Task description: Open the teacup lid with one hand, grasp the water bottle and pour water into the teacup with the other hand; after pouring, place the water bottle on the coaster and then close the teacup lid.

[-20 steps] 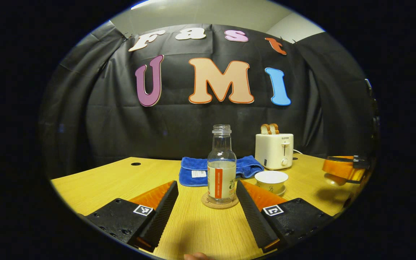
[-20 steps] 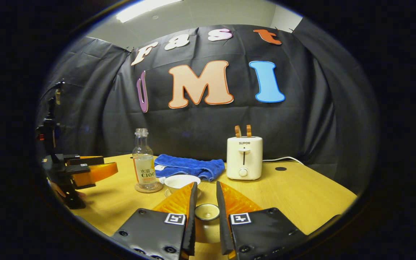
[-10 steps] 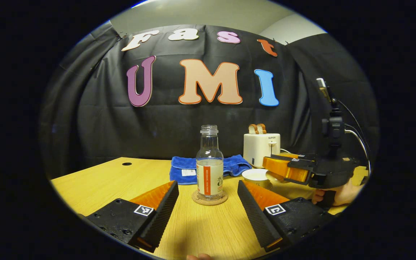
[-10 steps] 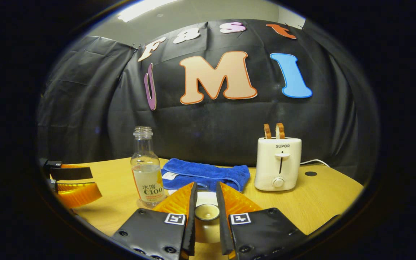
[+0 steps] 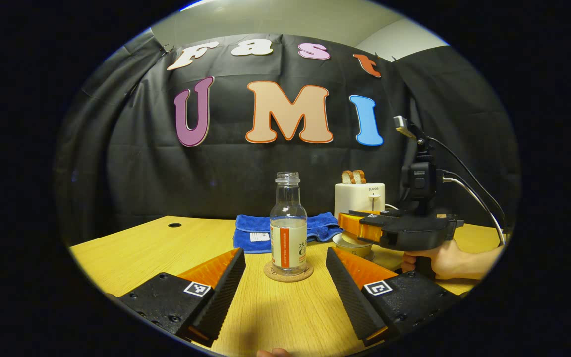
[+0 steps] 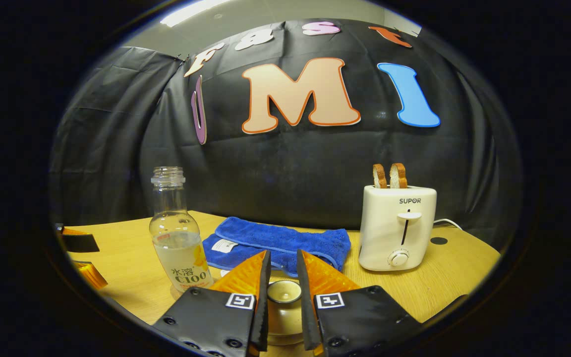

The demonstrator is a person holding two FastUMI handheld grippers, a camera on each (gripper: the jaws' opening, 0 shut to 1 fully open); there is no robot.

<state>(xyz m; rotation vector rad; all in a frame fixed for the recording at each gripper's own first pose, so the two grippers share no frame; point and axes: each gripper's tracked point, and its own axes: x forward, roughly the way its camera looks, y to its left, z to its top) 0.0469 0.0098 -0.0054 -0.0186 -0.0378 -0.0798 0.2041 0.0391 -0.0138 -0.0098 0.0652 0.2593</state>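
Left gripper view: table (image 5: 132, 248) carried the water bottle (image 5: 288, 233), upright on its coaster (image 5: 288, 273), uncapped, part full. Right gripper (image 5: 352, 225) hovered directly over the teacup (image 5: 350, 246), jaws narrow, clamping the lid (image 6: 283, 292) by its knob. Left gripper (image 5: 285, 277) stood wide, holding nothing.

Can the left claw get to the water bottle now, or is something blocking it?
Probably yes. The left claw is open and the water bottle stands on its coaster straight ahead, with bare table between. The right claw, holding the lid, is off to one side, over the teacup.
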